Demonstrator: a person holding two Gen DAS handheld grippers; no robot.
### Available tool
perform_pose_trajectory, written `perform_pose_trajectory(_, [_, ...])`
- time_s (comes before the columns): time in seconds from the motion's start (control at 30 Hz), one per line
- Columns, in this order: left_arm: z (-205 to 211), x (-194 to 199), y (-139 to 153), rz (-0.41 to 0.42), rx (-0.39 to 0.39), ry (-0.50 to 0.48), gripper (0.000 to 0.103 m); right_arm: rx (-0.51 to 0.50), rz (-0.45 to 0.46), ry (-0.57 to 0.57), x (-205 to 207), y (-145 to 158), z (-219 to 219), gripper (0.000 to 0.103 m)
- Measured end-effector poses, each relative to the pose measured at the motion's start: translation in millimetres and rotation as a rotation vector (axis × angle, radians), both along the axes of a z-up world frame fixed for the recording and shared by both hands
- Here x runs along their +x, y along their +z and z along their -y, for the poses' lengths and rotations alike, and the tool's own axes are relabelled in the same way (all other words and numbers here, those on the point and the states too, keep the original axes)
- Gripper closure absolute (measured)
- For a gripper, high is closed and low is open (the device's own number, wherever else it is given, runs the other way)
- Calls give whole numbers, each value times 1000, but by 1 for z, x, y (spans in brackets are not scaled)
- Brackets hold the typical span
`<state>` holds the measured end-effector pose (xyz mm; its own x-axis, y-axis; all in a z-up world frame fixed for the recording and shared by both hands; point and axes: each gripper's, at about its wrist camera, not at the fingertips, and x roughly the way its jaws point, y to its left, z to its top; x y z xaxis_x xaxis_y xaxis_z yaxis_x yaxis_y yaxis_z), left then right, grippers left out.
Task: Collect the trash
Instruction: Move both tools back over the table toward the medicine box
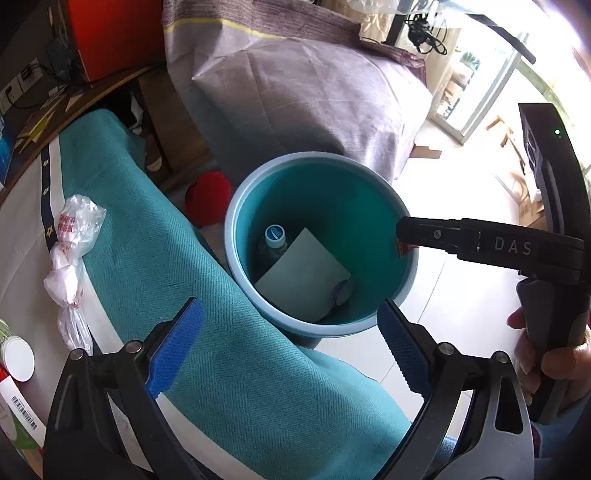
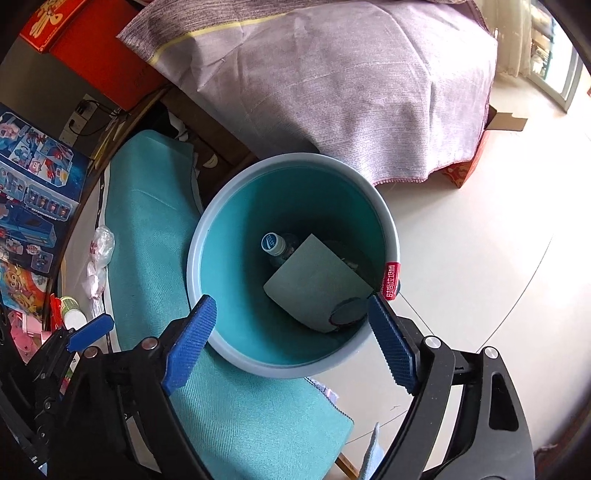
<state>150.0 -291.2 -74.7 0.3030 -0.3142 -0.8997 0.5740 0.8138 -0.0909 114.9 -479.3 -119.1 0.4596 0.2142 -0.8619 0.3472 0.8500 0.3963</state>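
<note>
A teal trash bin stands on the floor beside the table; it shows from above in the right wrist view too. Inside lie a capped plastic bottle, a grey-green card and a small round lid. A red wrapper hangs on the bin's right rim. My left gripper is open and empty above the table edge. My right gripper is open and empty over the bin's near rim; it also shows in the left wrist view. A crumpled clear plastic bag lies on the table.
A teal cloth drapes over the table edge. A white-lidded jar and packaging sit at the left. A grey-covered piece of furniture stands behind the bin, a red box at the back left, colourful boxes on the left.
</note>
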Motion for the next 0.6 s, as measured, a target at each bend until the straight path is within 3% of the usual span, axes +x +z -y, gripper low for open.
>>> perform_pose_trajectory(0.6, [-48, -18, 24, 23, -67, 54, 5, -74, 0, 68, -10, 30, -50, 16])
